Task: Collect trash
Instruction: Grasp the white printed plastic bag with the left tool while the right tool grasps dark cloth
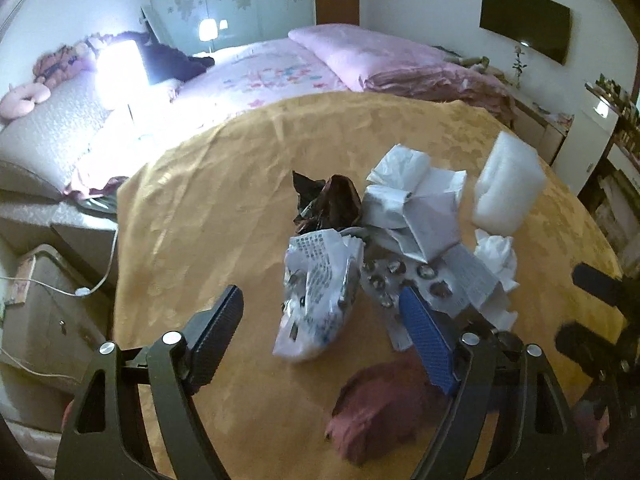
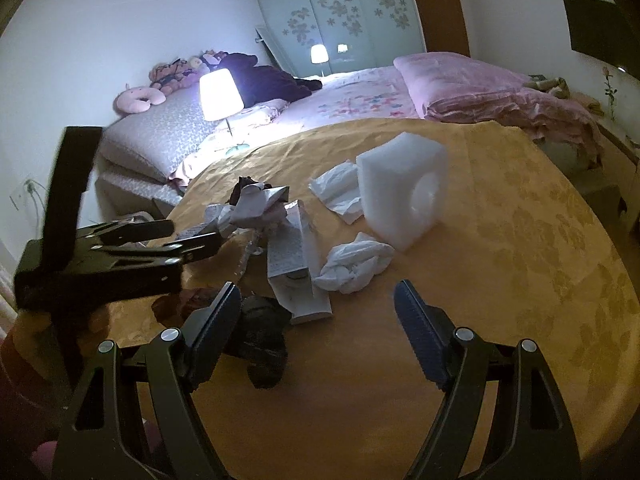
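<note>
One foam block [image 2: 402,196], two crumpled tissues [image 2: 354,260], one lamp [image 2: 220,94].

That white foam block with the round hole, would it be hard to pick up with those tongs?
Probably not. The white foam block looks like packing foam, so likely very light for its bulk and slightly squashy. It stands upright on the yellow cloth, so a sideways nudge might tip it. The right tongs are open, though perhaps narrower than the block.

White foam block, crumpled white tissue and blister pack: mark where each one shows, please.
White foam block [image 2: 400,192]: right wrist view, on its front face.
Crumpled white tissue [image 2: 356,260]: right wrist view, middle of the wad.
Blister pack [image 1: 404,276]: left wrist view, on the foil between the pockets.
</note>
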### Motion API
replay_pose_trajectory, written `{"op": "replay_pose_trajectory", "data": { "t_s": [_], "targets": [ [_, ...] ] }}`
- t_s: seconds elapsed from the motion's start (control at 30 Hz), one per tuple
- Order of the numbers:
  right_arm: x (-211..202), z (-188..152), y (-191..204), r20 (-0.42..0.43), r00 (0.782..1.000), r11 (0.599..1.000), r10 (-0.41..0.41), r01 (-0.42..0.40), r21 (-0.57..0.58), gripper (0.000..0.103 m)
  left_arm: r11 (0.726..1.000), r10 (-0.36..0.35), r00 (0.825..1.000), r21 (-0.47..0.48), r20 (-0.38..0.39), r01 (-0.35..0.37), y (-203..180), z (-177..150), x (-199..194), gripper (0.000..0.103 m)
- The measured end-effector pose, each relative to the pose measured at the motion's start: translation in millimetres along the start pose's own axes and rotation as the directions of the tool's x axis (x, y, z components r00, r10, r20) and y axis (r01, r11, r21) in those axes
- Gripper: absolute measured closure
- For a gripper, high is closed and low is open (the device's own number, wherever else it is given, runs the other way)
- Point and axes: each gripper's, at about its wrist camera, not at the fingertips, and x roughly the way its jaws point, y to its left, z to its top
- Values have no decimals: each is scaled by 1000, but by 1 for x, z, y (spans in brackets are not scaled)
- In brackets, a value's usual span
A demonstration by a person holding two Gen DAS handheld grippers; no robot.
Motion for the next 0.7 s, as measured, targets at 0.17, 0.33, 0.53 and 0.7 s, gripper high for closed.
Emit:
{"op": "replay_pose_trajectory", "data": {
  "t_s": [0.17,0.33,0.53,0.7],
  "targets": [
    [2,-2,7,-10,999,999,38,-38,-22,27,999,-18,998,-30,-68,16,4,1,21,69],
    [7,-8,22,-42,994,992,104,-107,-61,27,998,-22,998,-55,-52,19,13,-1,19,74],
    [26,-13,32,-98,984,986,149,-155,-59,27,997,-11,1000,-77,-18,10,22,-8,-3,76],
    [38,-12,34,-112,985,988,131,-139,-69,32,996,2,1000,-89,8,-1,28,-16,-20,76]
  ]
}}
